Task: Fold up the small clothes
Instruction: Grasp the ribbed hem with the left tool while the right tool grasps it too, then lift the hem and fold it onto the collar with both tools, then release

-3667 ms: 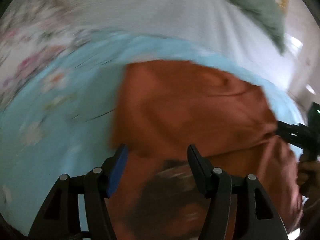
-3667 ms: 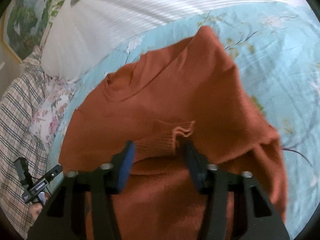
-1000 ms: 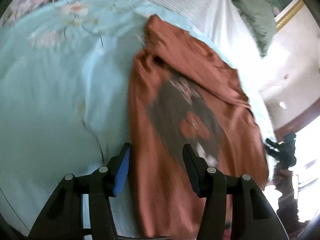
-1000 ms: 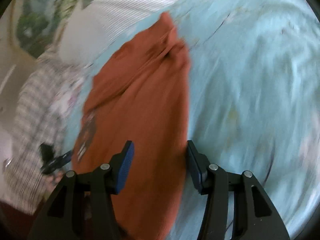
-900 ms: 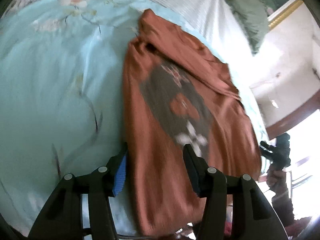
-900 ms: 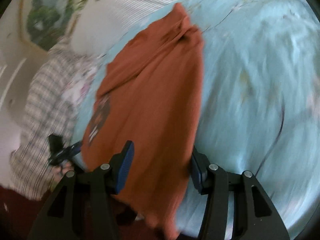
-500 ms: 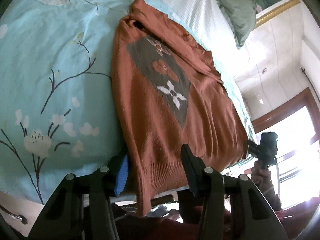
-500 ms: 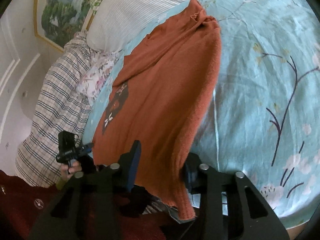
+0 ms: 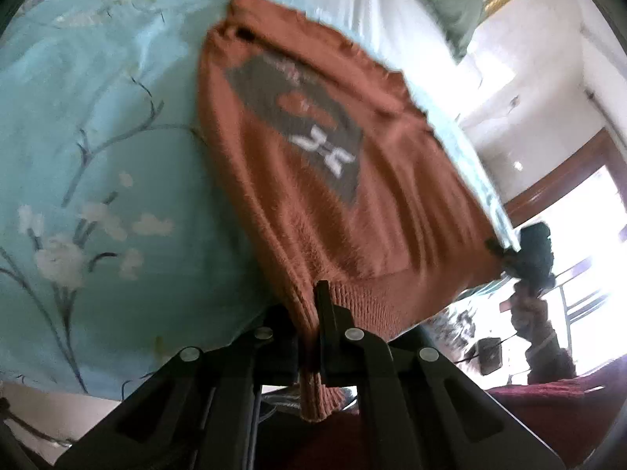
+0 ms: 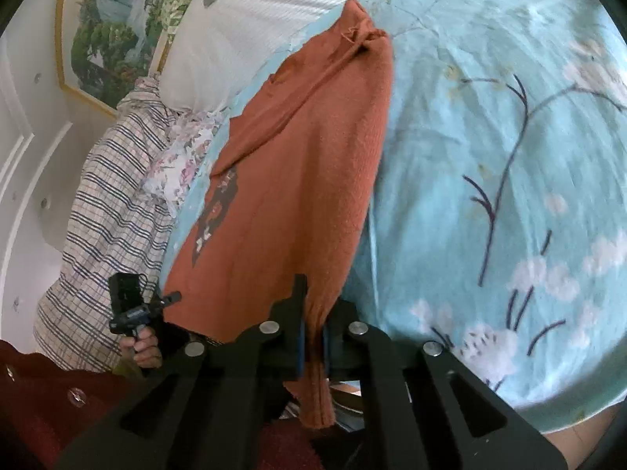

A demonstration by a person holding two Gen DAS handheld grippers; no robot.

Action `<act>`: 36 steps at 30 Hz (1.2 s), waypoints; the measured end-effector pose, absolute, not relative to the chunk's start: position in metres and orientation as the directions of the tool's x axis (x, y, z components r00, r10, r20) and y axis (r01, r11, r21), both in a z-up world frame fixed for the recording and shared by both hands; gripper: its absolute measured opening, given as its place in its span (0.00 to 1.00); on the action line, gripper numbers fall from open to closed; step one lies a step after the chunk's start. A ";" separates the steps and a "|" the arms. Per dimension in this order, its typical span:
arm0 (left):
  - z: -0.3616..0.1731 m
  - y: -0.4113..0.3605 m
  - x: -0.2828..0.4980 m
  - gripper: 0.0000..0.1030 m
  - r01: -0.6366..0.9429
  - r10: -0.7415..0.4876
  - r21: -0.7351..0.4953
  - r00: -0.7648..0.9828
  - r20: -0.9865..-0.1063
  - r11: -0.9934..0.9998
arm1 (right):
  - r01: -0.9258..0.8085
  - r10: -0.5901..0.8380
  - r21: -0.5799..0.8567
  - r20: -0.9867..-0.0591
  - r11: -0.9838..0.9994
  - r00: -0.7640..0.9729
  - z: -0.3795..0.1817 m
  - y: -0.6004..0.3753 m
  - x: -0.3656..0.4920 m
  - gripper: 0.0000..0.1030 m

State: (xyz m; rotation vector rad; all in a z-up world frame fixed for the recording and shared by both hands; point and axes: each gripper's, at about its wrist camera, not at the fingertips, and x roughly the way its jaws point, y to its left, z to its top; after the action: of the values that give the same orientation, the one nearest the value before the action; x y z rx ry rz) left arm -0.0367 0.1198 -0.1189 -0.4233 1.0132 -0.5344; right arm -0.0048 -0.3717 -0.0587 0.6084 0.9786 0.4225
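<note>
Spread across a bed is a light blue sheet (image 10: 490,156) printed with dark branches and pale blossoms, and on it lies an orange sweater (image 10: 298,180), stretched lengthwise from the collar at the far end to the ribbed hem hanging over the near edge of the bed.

From the left wrist camera the sweater's (image 9: 352,211) front shows a grey panel with an orange shape and a white cross-like figure. That view also takes in a bright window and brown frame at the right, where the right gripper (image 9: 505,252) sits small at the sweater's far hem corner above a hand (image 9: 529,305). The left gripper (image 9: 311,325) has its jaws pressed together on the near hem corner, with a tail of ribbed fabric hanging below them.

From the right wrist camera the grey panel appears only as a sliver at the sweater's left edge. This view alone shows a framed landscape painting (image 10: 106,19), a white striped pillow (image 10: 250,11), a floral cloth (image 10: 176,168) and a checked blanket (image 10: 106,211) beside the bed. The right gripper (image 10: 313,337) is clamped on its own hem corner, fabric hanging beneath. Further left, the left gripper (image 10: 172,296) appears, held in a hand (image 10: 145,348).

No containers are visible in either view.
</note>
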 end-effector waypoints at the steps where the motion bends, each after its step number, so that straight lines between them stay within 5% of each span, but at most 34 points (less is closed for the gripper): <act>1: -0.119 0.123 -0.037 0.05 0.221 -0.608 -0.575 0.429 -0.668 0.788 | -0.062 0.591 0.655 -0.631 0.753 0.503 -0.059 -0.372 -0.004 0.06; 6: -0.127 0.120 -0.032 0.04 0.192 -0.623 -0.607 0.427 -0.656 0.771 | -0.111 0.646 0.709 -0.552 0.696 0.527 -0.041 -0.373 -0.003 0.06; 16: -0.045 0.120 -0.008 0.04 0.292 -0.647 -0.614 0.577 -0.499 0.733 | -0.197 0.649 0.727 -0.415 0.658 0.637 0.016 -0.379 0.036 0.06; 25: 0.007 0.119 0.102 0.05 0.303 -0.579 -0.565 0.707 -0.406 0.767 | -0.113 0.455 0.558 -0.522 0.822 0.722 0.037 -0.385 0.152 0.06; 36: -0.006 0.116 0.253 0.05 0.161 -0.420 -0.485 0.762 -0.493 0.860 | -0.057 0.360 0.474 -0.580 0.879 0.731 0.026 -0.385 0.278 0.06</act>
State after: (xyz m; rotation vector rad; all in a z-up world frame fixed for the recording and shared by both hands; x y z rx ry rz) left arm 0.2526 0.1159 -0.0058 -0.4361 0.6305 -0.3271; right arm 0.2785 -0.3855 0.0263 0.4500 0.7198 0.2379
